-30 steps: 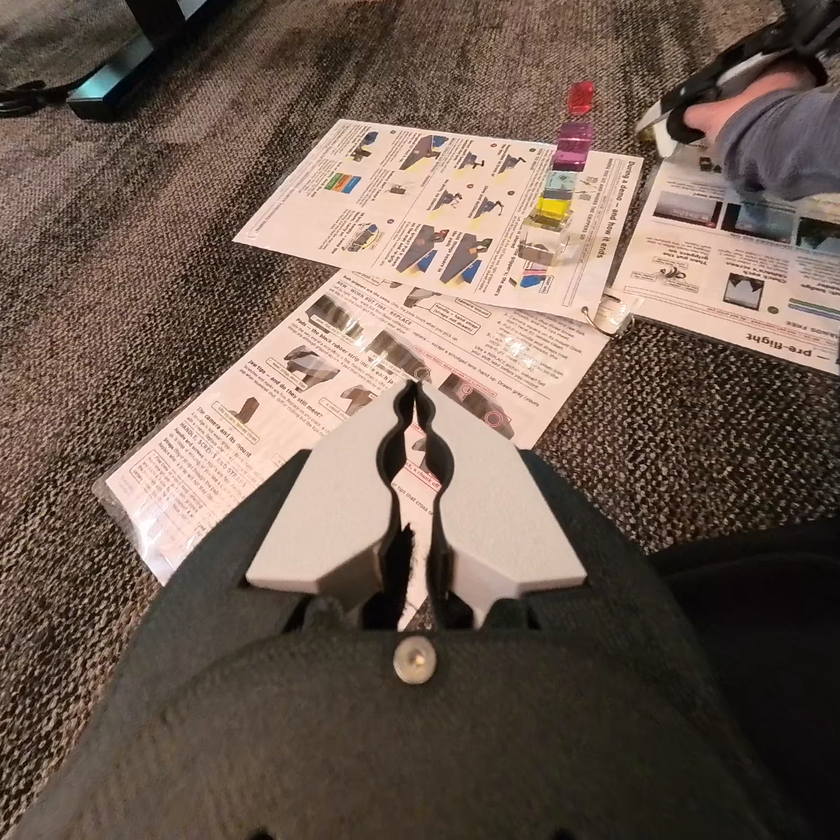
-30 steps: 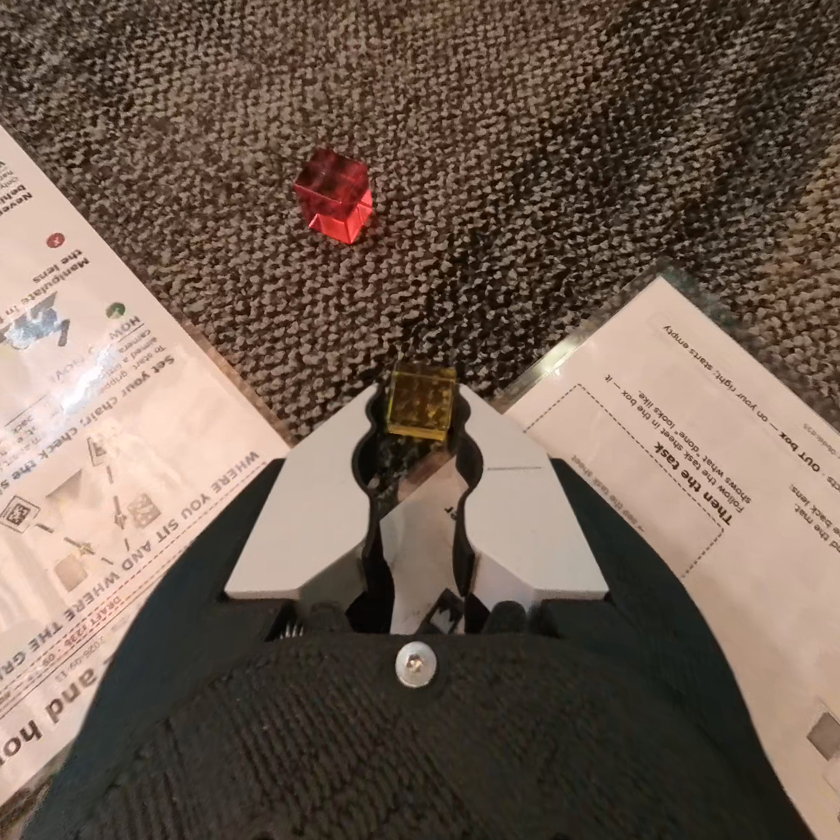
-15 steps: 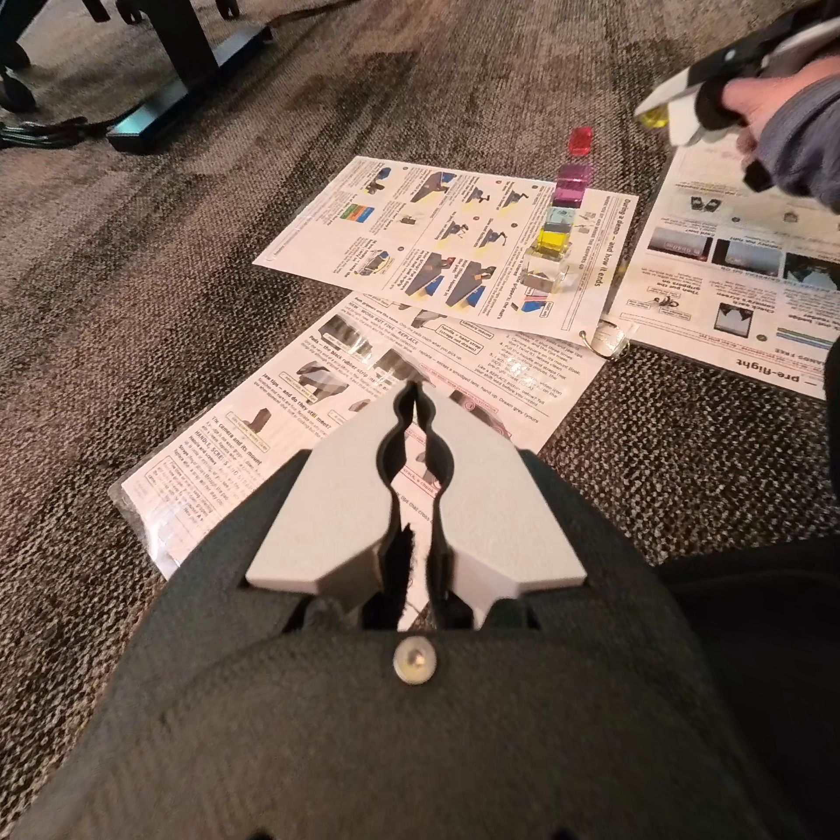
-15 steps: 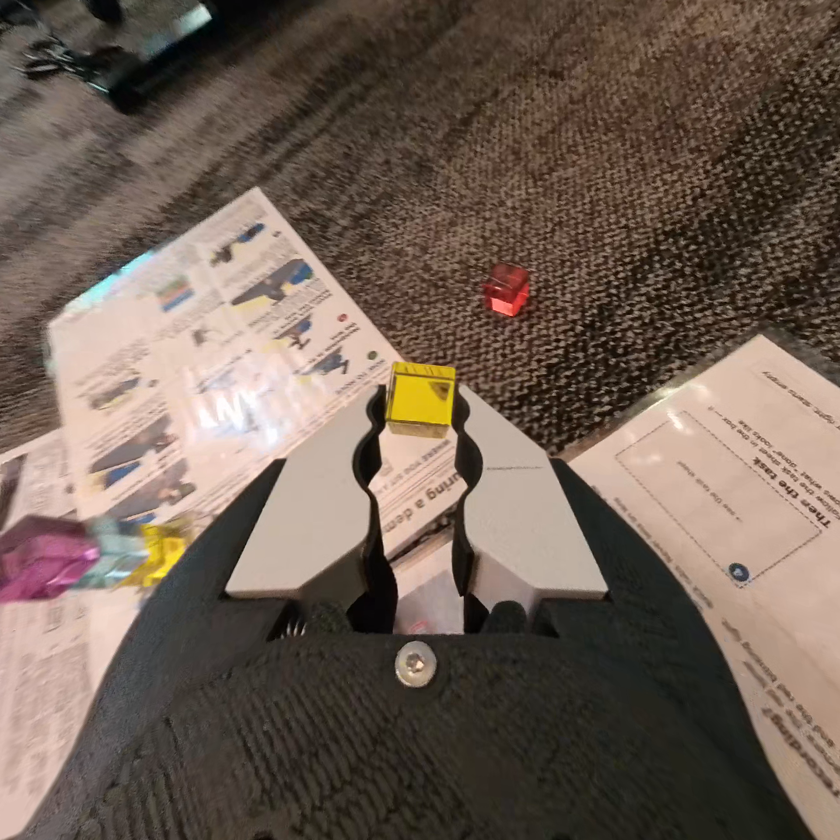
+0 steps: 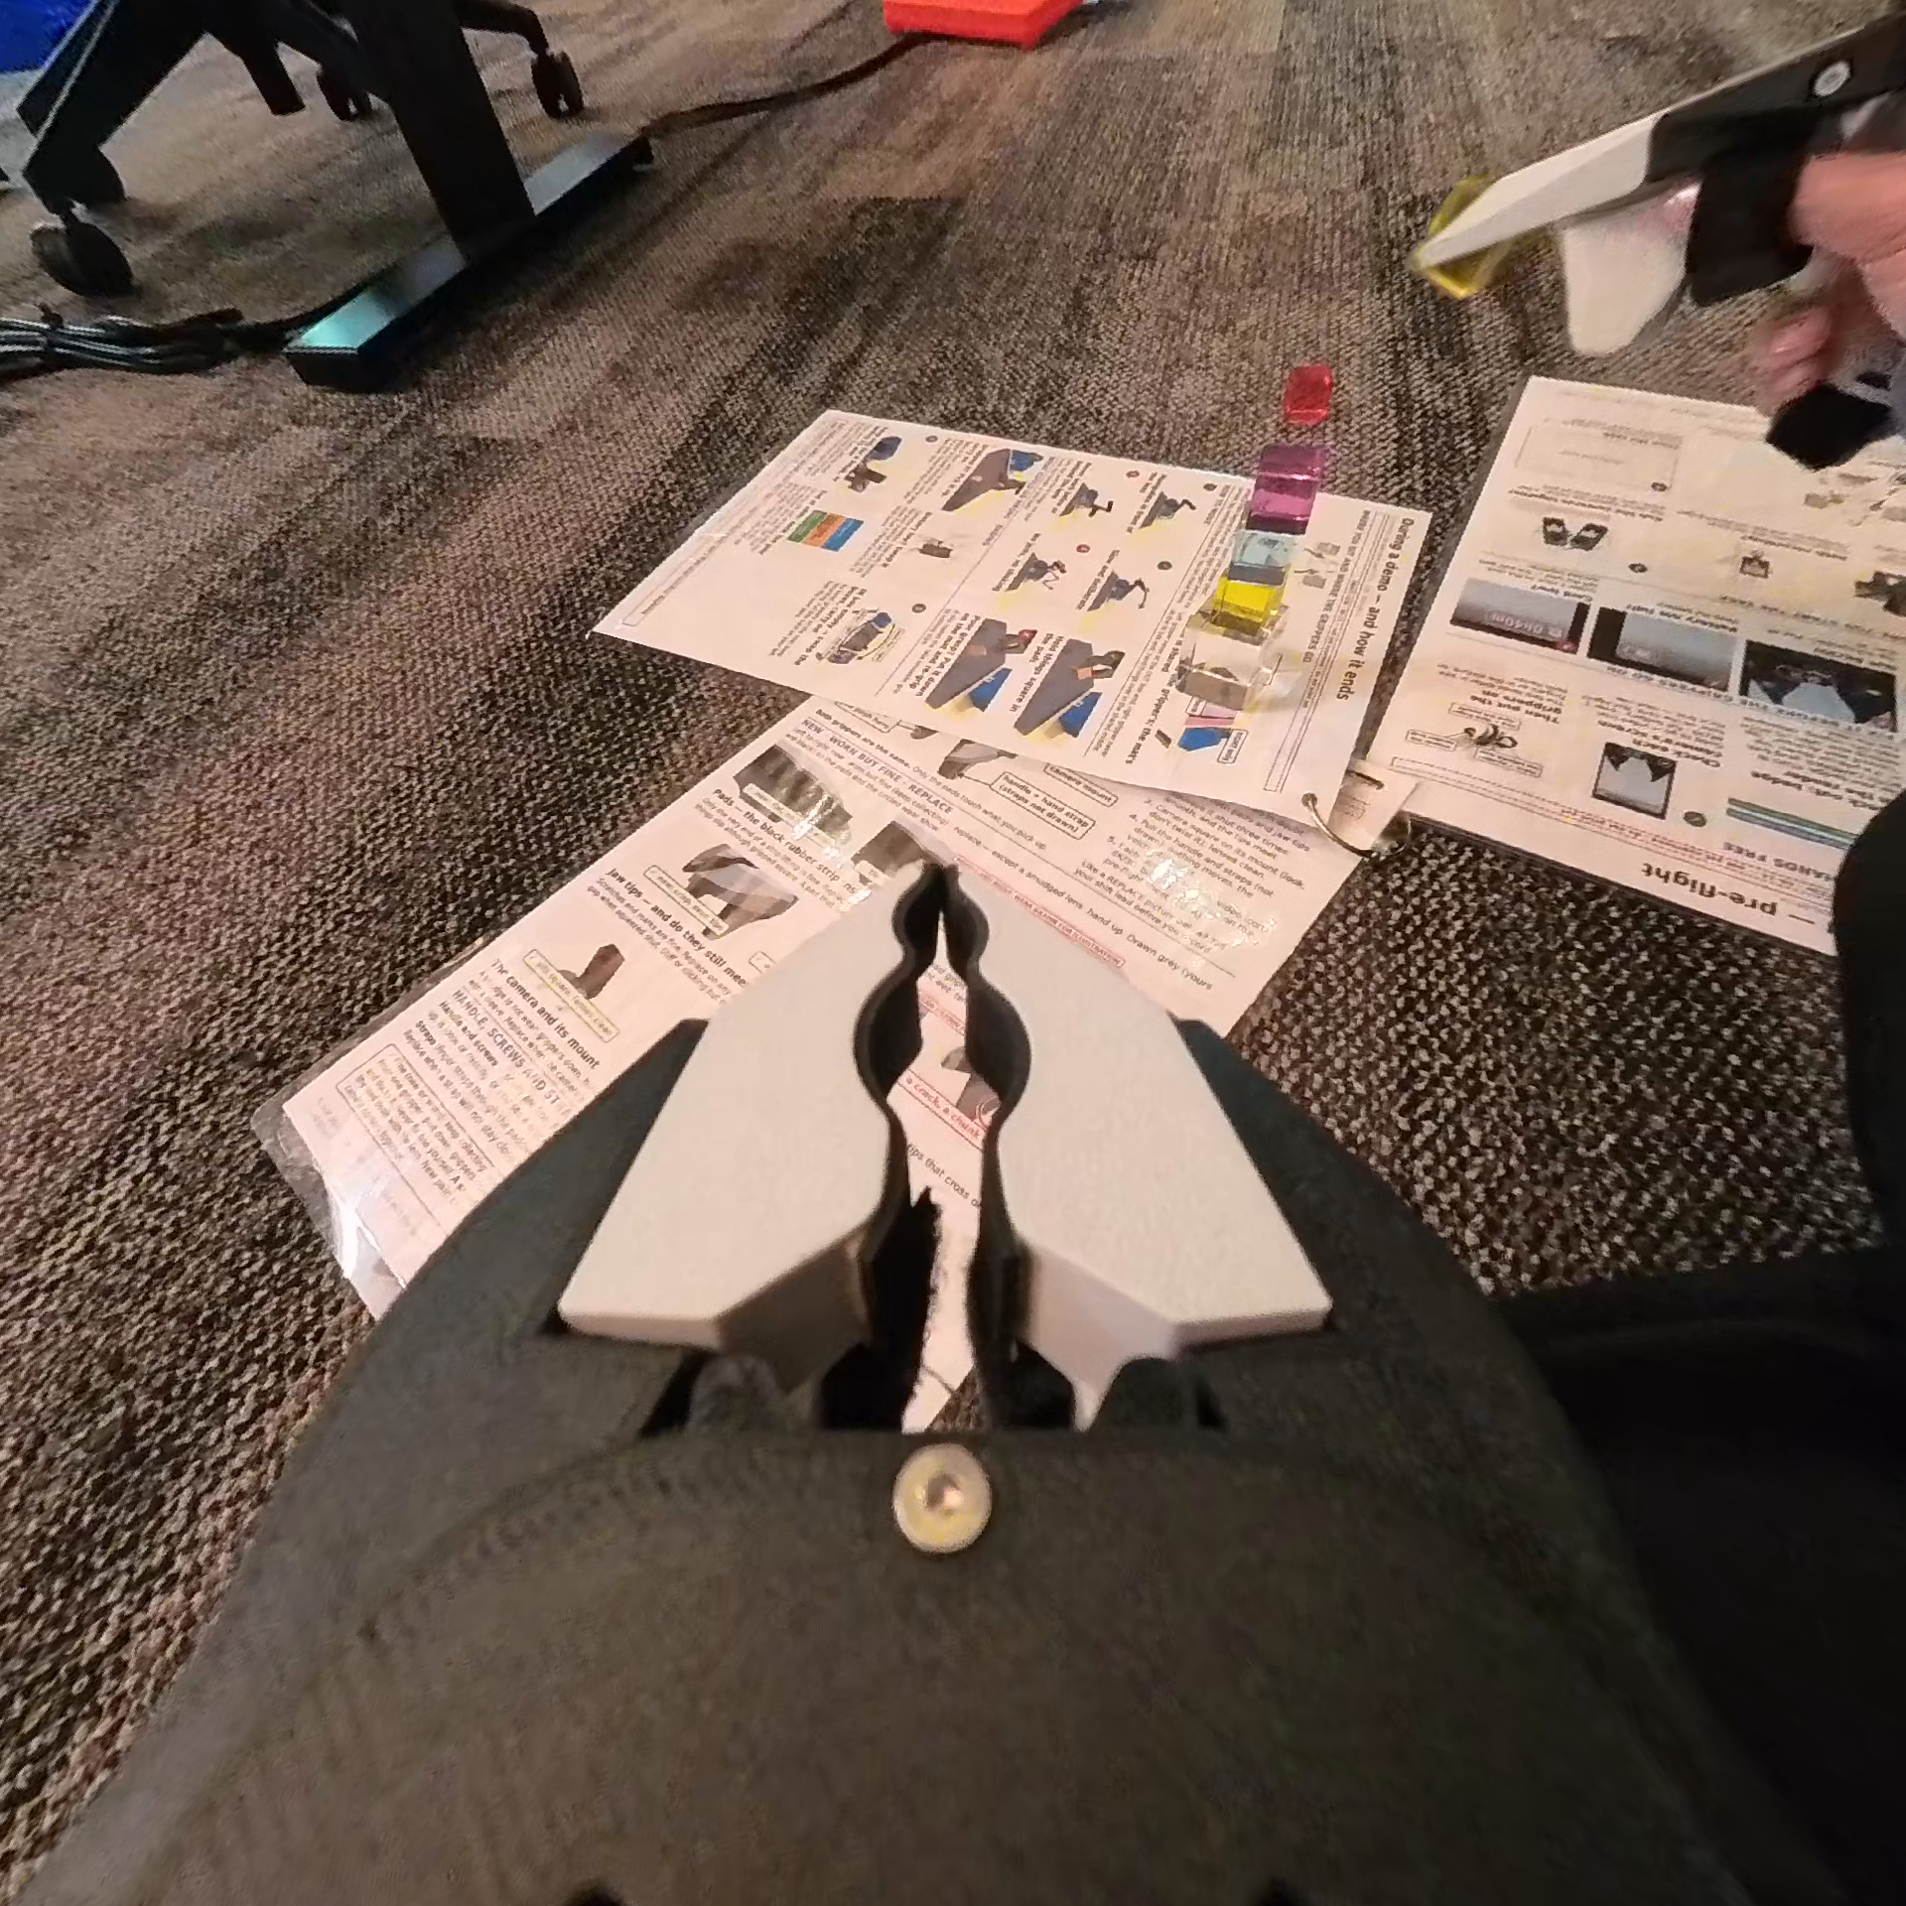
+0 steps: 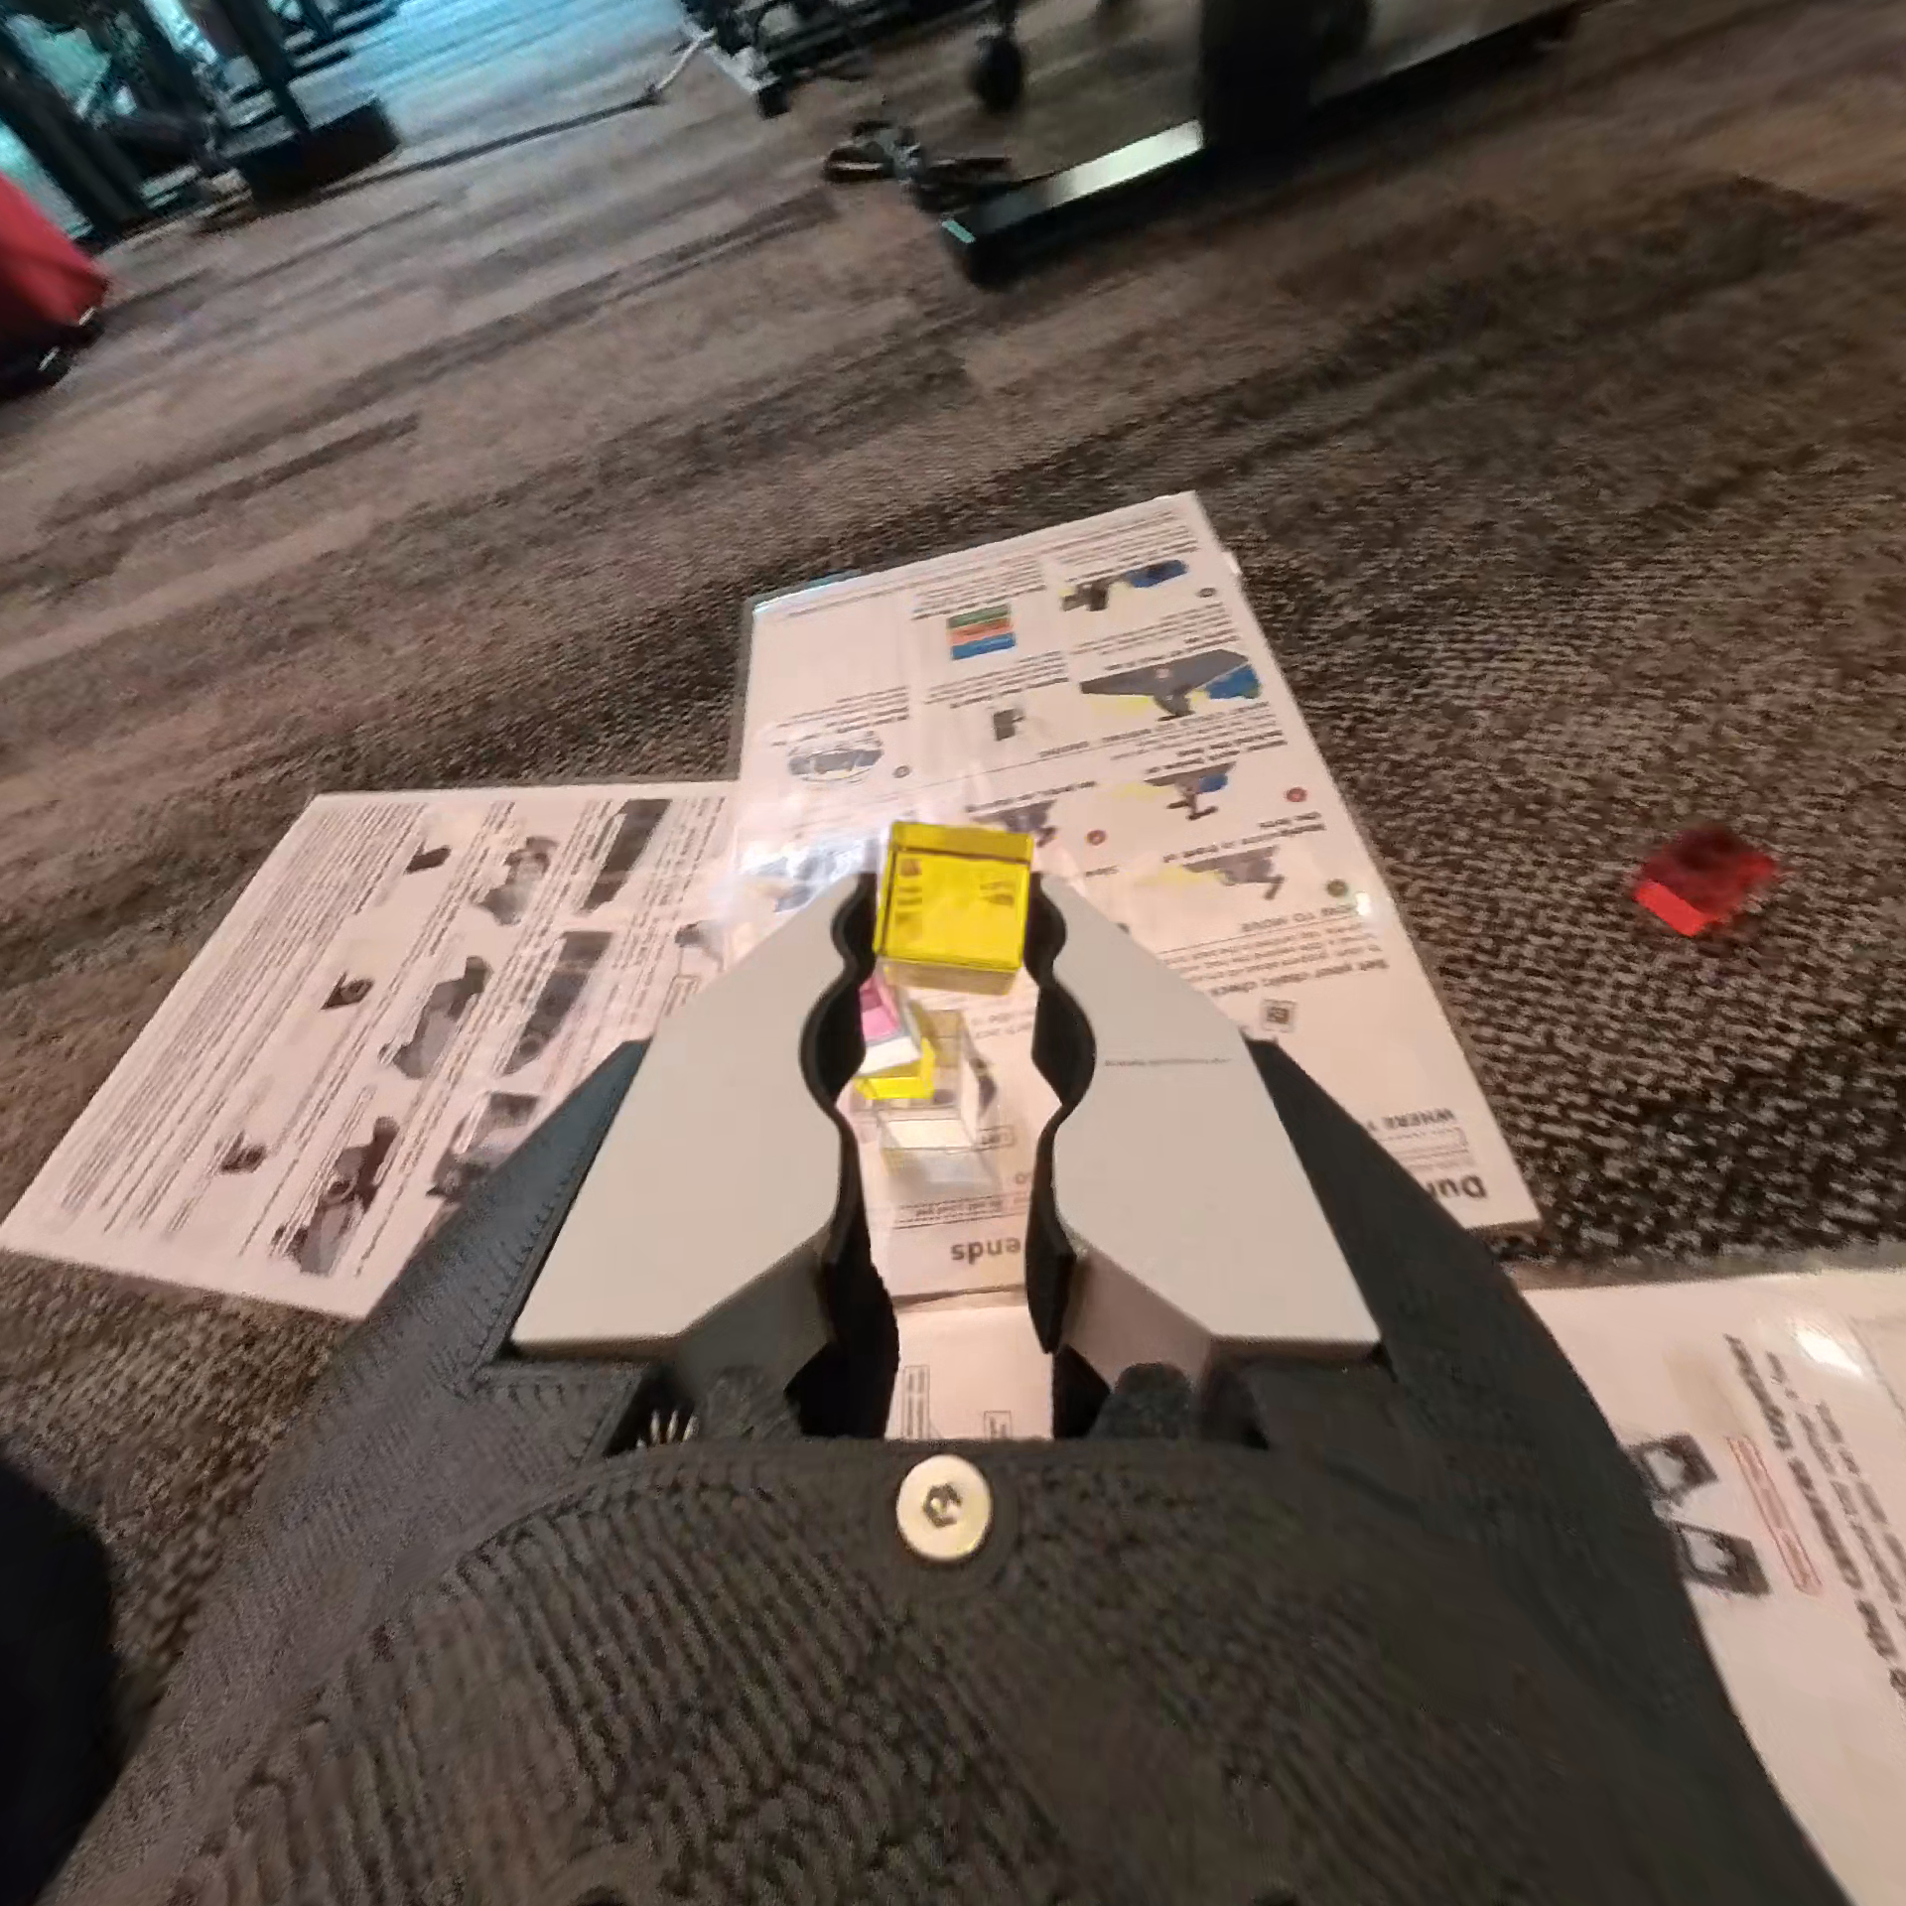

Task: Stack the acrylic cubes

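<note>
Three laminated instruction sheets lie on the grey carpet (image 5: 309,722): a text-heavy sheet (image 5: 639,1021) nearest the left gripper, a colour-illustrated sheet (image 5: 980,578) partly overlapping it, and a third sheet (image 5: 1650,639) to the right. A metal binder ring (image 5: 1351,825) sits where their corners meet.

Six translucent cubes show in all. Four stand in a stack (image 5: 1253,588) on the colour-illustrated sheet: clear at the bottom, then yellow, pale blue and magenta on top. A red cube (image 5: 1310,394) lies alone on the carpet just beyond that sheet. The sixth, a yellow cube (image 6: 954,908), is pinched between the fingertips of the right gripper (image 6: 951,908), whose black pads press on its two sides; it is held in the air, and through the jaws the stack appears directly below and behind it.

The left gripper (image 5: 941,877) is clenched with its tips meeting on nothing, low over the text-heavy sheet and well apart from the stack.

Beyond the sheets stand a black desk foot (image 5: 464,268), chair castors (image 5: 72,248), a bundle of cables (image 5: 103,346) and an orange-red object (image 5: 970,15) at the top edge.
</note>
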`<action>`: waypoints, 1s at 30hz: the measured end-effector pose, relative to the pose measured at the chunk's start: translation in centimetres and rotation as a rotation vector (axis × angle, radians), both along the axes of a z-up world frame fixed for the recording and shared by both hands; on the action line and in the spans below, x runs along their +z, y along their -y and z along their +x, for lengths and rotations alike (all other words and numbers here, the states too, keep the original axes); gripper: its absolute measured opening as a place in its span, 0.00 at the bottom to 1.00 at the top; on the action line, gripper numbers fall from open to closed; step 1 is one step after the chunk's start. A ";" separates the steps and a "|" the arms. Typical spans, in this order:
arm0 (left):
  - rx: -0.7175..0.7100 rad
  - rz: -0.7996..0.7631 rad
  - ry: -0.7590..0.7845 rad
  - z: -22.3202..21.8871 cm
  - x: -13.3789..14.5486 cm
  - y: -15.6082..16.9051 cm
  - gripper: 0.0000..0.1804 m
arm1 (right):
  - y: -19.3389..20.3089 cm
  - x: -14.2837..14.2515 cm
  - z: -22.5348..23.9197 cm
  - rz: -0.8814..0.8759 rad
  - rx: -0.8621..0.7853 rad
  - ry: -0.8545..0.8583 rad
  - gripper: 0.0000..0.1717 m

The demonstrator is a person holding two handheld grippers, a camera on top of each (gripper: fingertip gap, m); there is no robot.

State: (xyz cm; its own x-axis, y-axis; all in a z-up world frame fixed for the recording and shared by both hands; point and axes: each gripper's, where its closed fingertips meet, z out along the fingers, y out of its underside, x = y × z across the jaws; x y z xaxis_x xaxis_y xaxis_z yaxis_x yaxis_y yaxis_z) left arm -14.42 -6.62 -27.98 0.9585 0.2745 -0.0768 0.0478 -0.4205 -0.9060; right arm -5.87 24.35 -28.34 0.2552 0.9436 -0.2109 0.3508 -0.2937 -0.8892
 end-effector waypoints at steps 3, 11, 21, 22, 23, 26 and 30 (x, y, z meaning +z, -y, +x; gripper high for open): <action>0.000 0.003 -0.003 0.1 0.1 0.0 0.00 | 1.3 -0.4 -0.7 0.018 0.069 0.030 0.15; -0.002 0.000 -0.003 0.1 0.1 0.0 0.00 | 3.5 -2.0 -2.3 0.088 0.166 0.127 0.15; -0.006 -0.004 0.000 0.1 -0.1 -0.1 0.00 | 4.1 -3.7 -3.8 0.160 0.176 0.217 0.15; -0.007 -0.005 0.001 0.1 -0.1 -0.1 0.00 | 4.2 -3.8 -3.8 0.162 0.178 0.222 0.15; -0.007 -0.005 0.001 0.1 -0.1 -0.1 0.00 | 4.2 -4.0 -3.9 0.162 0.179 0.227 0.15; -0.009 -0.008 0.002 0.1 -0.2 -0.1 0.00 | 4.1 -4.3 -3.9 0.168 0.176 0.243 0.15; -0.009 -0.008 0.003 0.1 -0.2 -0.1 0.00 | 4.1 -4.7 -3.8 0.159 0.175 0.253 0.16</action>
